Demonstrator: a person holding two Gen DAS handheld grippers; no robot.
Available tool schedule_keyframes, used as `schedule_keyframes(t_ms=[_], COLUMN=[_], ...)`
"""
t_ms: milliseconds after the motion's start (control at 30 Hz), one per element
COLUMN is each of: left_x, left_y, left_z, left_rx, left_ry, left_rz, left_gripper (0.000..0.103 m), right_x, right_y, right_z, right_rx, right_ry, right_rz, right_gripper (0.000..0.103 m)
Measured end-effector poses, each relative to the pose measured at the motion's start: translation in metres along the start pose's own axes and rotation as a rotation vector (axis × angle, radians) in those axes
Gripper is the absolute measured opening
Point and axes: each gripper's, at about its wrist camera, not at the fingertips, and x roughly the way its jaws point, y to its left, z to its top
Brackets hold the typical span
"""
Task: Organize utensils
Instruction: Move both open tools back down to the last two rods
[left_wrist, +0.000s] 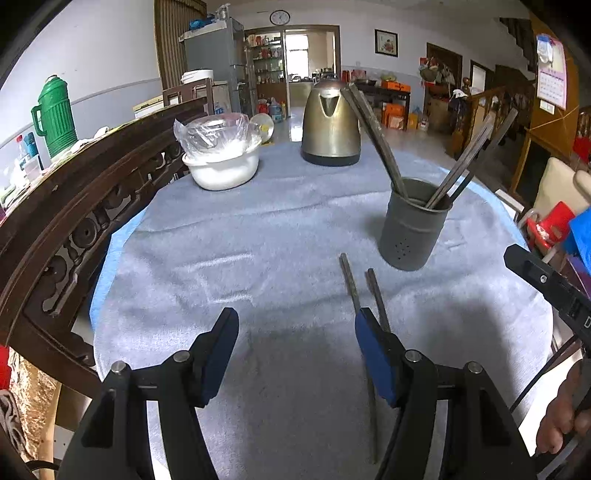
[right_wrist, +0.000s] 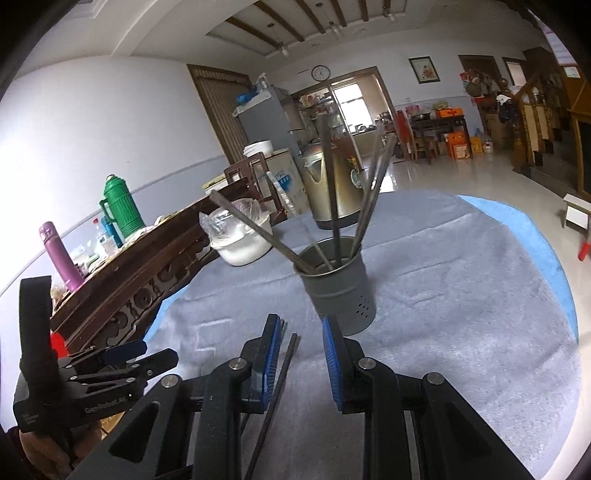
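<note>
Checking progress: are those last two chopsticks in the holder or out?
Out. Both chopsticks lie flat on the cloth in front of the holder; neither gripper grips them.

Two loose chopsticks (left_wrist: 349, 278) — one holder (left_wrist: 413, 225), one kettle (left_wrist: 330, 122), one bowl (left_wrist: 221, 168).

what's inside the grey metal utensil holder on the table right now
Several dark chopsticks stand in the grey utensil holder, leaning outward against its rim. Its wall hides their lower ends and the bottom. Two more chopsticks lie on the cloth outside it.
</note>
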Motion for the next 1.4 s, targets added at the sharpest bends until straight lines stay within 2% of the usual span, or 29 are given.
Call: schedule_keyframes(t_ms=[533,867,1400], left_x=[0.011,0.018,0.026], left_y=[0.012,0.018,0.018], left_z=[-0.007,-0.013,-0.017], left_rx=[-0.023,-0.041,-0.035], left_ry=[0.066,0.106,0.144], left_rz=[0.006,0.0,-0.011], left_gripper=[0.067,0.067,0.067], right_x=[0.022,0.039,0.056], right_y=[0.02,0.024,0.02], right_z=[-0.016,-0.028,-0.038], right_rx=[-0.022,0.007,0.061], right_ry=[0.103,0.192,0.277], right_rz=[0.022,0.046,0.06], right_gripper=[0.026,0.026,0.026])
